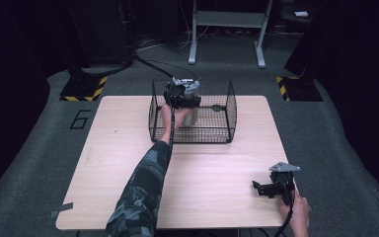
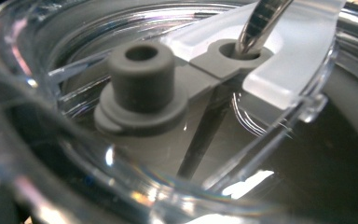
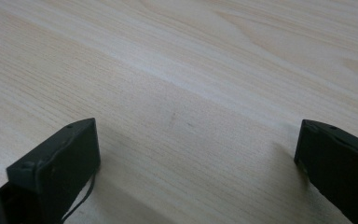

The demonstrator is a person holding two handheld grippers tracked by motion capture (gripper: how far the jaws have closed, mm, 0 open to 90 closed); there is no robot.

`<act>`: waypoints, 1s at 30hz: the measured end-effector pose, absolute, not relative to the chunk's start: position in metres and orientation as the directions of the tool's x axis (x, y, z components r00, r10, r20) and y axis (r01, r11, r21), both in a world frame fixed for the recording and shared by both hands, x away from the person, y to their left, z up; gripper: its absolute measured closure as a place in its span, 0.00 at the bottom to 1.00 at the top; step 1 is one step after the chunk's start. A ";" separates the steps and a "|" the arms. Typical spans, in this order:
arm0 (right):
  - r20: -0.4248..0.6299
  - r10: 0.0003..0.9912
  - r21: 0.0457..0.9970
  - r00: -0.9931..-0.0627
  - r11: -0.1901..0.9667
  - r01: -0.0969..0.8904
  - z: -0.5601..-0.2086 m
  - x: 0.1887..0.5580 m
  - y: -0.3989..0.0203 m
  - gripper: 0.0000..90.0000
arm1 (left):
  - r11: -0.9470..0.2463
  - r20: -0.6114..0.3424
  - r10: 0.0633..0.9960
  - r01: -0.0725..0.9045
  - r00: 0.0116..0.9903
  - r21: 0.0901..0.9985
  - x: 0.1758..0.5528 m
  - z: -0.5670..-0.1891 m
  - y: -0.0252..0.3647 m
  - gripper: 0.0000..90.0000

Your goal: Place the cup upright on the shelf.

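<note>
The silvery metal tumbler with a clear plastic lid point(image 1: 189, 101) stands inside the black wire basket point(image 1: 227, 106) at the tabletop's point(image 1: 128, 163) far edge, where the left hand-held gripper point(image 1: 176, 95), its spread impossible to tell, should stay level, while the right hand-held gripper point(image 1: 265, 188) rests wide apart near the right front corner, grey carpet point(image 1: 325, 123) around.

Dark room, grey carpet

A pale wooden table point(image 1: 128, 148) stands on the carpet point(image 1: 39, 148); a metal frame point(image 1: 227, 29) stands behind, amid black walls.
</note>
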State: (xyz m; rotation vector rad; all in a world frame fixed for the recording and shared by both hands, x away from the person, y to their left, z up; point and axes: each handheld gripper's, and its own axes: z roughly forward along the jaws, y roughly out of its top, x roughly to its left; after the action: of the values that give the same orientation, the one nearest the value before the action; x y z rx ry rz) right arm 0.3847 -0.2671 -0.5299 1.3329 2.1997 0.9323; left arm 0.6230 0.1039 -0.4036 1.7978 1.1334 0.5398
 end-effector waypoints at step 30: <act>0.003 0.887 0.718 -0.462 0.320 0.619 -0.530 0.385 -0.267 0.00 | -0.248 -0.102 0.866 0.597 0.490 0.763 0.631 -0.417 0.099 0.03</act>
State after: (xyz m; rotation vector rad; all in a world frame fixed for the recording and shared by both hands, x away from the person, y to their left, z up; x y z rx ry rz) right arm 0.3845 -0.2670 -0.5299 1.3359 2.1995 0.9327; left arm 0.6311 0.0986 -0.4165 1.9604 1.2072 0.4393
